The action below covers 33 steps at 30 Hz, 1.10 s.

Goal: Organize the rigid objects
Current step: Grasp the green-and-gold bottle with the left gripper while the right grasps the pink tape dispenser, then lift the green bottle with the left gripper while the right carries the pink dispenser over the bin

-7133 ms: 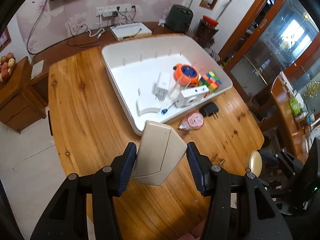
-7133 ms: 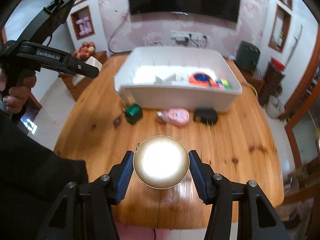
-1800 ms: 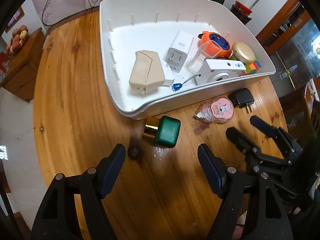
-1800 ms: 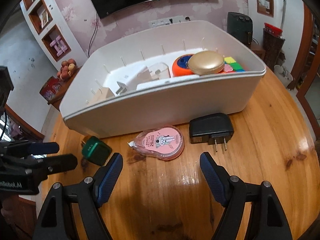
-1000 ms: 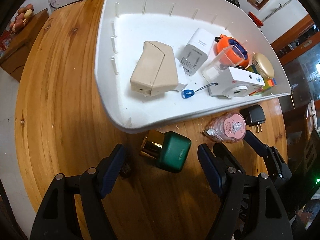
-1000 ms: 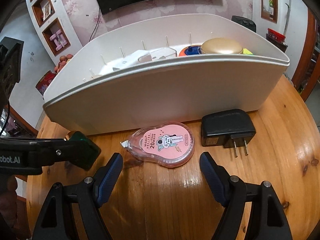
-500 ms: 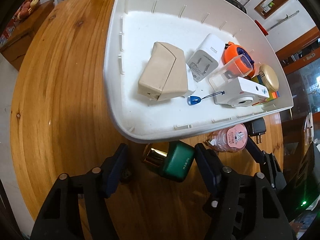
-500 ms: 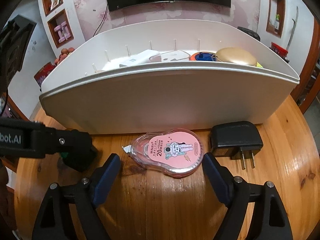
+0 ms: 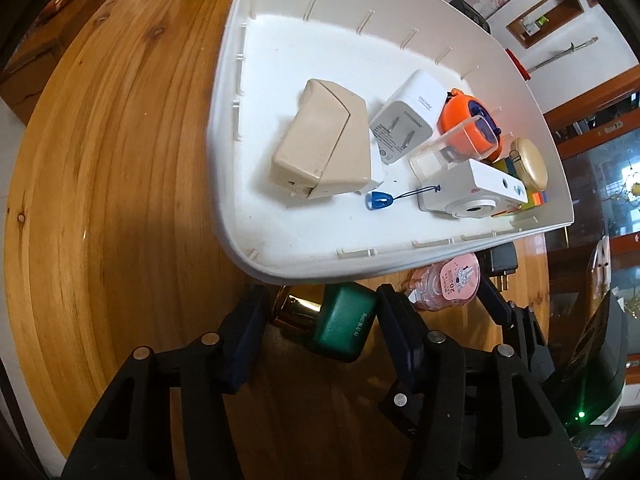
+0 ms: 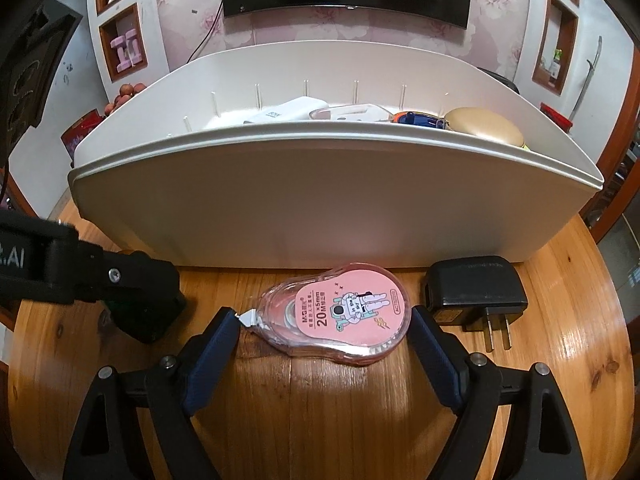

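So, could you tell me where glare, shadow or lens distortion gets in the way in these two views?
Left wrist view: fisheye bends the white bin's rim into a curve, dark vignette fills the corners, and the green bottle sits in the bin's shadow. Right wrist view: bright glare streaks the wooden table at right, and the correction tape stays sharp.
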Motion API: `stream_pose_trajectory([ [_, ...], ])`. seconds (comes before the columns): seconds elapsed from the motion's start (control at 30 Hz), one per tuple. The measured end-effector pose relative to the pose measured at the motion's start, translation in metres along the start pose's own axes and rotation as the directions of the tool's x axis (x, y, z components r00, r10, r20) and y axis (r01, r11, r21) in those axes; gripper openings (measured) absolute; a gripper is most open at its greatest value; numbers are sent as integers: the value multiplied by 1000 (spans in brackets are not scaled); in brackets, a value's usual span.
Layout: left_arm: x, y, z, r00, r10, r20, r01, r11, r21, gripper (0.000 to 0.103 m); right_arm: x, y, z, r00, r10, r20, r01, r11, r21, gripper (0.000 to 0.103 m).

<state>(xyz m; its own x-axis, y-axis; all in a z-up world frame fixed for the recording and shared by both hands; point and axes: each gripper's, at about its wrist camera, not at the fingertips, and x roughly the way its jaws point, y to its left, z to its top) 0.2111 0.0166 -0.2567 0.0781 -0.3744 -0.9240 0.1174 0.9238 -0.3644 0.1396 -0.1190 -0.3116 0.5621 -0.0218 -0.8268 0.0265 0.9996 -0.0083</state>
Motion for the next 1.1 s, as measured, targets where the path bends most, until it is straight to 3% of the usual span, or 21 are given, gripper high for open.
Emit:
stream_pose_trajectory([
  [0.37, -3, 6, -2, 1000, -27, -8, 26, 999, -27, 58, -1, -2, 0, 1000, 17, 2, -17, 1000, 6, 86],
  [0.67, -16, 18, -10, 1000, -24, 12, 25, 997, -69, 58, -8, 1, 2, 995, 98, -24, -98, 995, 3, 86],
  [0.83, -34, 32, -18, 998, -28, 49, 33, 994, -108, 57, -19, 21, 7, 989, 147, -22, -148, 986, -83, 86],
  [0.9, -44, 40, -20, 997, -23, 73, 32, 991, -128, 49, -26, 32, 11, 984, 178, -18, -179, 976, -128, 86],
  [1.1, -65, 63, -19, 991, 4, 130, 23, 980, -199, 48, -48, 63, 20, 964, 265, 3, -257, 939, -231, 86],
])
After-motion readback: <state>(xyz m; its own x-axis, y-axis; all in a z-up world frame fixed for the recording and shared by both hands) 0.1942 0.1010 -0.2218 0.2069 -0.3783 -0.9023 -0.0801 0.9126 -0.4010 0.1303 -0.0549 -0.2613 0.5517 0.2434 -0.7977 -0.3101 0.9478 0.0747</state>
